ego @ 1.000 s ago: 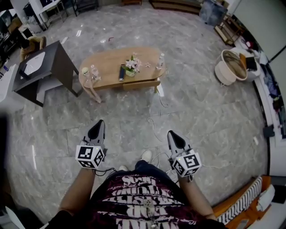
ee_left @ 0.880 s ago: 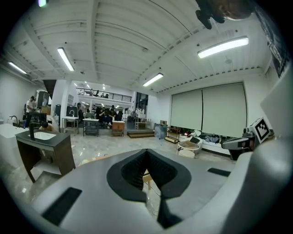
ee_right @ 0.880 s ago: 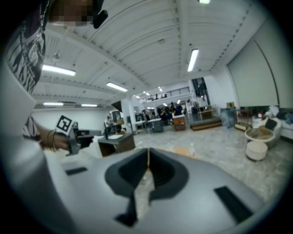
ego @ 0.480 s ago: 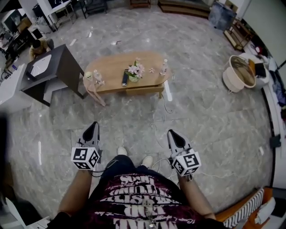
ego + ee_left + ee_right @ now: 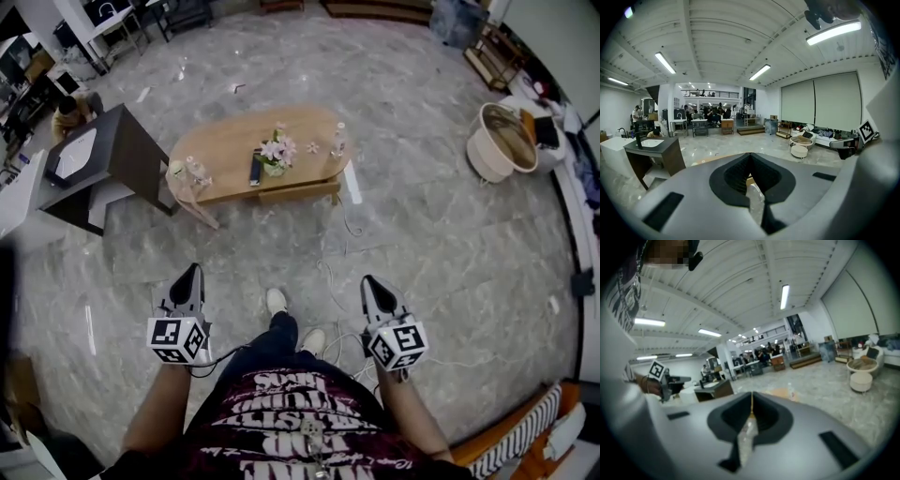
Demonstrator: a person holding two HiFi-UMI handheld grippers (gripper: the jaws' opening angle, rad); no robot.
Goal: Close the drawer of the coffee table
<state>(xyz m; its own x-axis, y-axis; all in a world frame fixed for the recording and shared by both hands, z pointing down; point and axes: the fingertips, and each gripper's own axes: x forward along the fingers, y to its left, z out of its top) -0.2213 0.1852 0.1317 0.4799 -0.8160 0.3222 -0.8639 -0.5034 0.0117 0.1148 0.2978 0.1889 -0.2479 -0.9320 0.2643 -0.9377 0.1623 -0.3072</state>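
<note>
Drawer point(image 5: 298, 193) is on the near long side of the table point(image 5: 234, 141), towards its right end. From the head cam its front sticks out a bit past the top's edge, so not shut yet afaict. Table's an oval wooden one, up-frame of centre on the grey marble floor point(image 5: 450, 253), well apart from both grippers.

On top: flowers point(image 5: 276, 152) in the middle, dark remote point(image 5: 255, 167) just left of them, bottle point(image 5: 338, 139) near the right end, some glass bits point(image 5: 194, 172) at the left end. A white strip point(image 5: 352, 186) lies on the floor by the table's right end, w/ a cable point(image 5: 328, 272) trailing down-frame towards the wearer.

L gripper point(image 5: 190, 277) is low left and R gripper point(image 5: 372, 284) low right. Both point up-frame, roughly at the table, w/ a shoe point(image 5: 276, 300) between them. Both gripper views show the jaws pressed together w/ nothing in them, so I've got both empty. R gripper view has the tabletop and bottle just past the jaw tips, blurry tho.

Further out: dark desk point(image 5: 117, 141) left of the table, a person point(image 5: 70, 108) seated behind it, round white tub point(image 5: 497, 141) far right.
</note>
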